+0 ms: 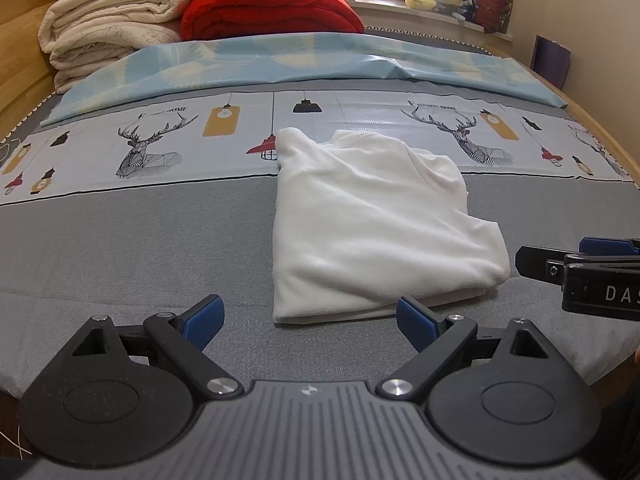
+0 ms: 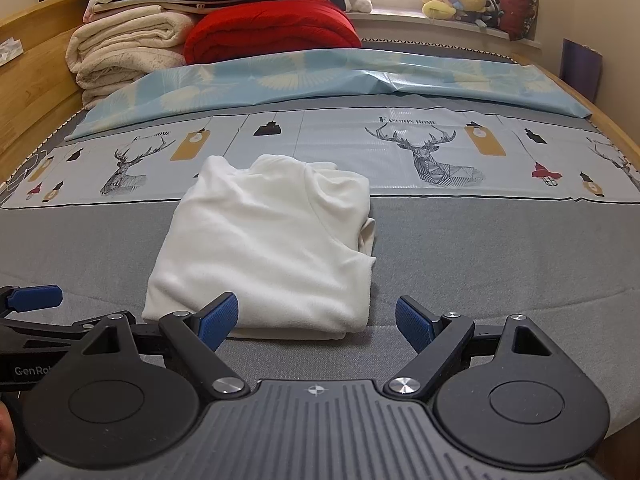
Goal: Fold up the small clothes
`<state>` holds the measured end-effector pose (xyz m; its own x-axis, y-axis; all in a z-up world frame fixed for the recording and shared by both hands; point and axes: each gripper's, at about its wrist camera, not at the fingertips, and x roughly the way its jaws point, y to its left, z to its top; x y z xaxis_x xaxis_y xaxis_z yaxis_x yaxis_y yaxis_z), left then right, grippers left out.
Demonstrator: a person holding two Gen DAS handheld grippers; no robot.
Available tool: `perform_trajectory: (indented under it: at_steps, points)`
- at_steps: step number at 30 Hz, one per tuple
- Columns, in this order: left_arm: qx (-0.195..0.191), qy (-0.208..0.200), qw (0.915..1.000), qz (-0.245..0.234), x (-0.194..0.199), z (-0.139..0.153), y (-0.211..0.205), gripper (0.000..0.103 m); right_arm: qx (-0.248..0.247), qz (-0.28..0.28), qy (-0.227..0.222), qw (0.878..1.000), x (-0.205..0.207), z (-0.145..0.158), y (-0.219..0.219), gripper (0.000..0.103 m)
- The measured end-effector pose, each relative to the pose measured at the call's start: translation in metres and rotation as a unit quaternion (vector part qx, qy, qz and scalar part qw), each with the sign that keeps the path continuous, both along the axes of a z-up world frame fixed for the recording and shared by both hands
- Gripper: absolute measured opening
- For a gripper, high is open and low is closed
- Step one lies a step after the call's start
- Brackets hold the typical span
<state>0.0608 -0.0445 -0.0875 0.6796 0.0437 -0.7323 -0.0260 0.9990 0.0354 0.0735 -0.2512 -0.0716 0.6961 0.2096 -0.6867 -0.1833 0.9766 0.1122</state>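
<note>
The folded white fleece garment (image 1: 372, 224) lies on the grey bed (image 1: 140, 240); left gripper (image 1: 310, 320) and right gripper (image 2: 316, 320) fingers are spread apart, empty.

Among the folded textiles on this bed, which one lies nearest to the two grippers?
The white garment on the grey sheet, just ahead of both open grippers. The red blanket and cream blankets are stacked at the far end.

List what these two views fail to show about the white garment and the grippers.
- White garment: its underside and inner folded layers are hidden by its own top layer, in both wrist views.
- Right gripper: cut off by the left wrist view's right edge.
- Left gripper: cut off by the right wrist view's left edge.
</note>
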Motion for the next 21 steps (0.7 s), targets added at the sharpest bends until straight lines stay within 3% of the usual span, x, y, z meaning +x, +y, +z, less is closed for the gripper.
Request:
perform_trajectory:
  at_steps: [21]
  points:
    - [-0.001, -0.002, 0.9999, -0.010, 0.0015, -0.0017, 0.0056, 0.097, -0.003, 0.004, 0.000, 1.000, -0.0009, -0.0034, 0.0018, 0.087]
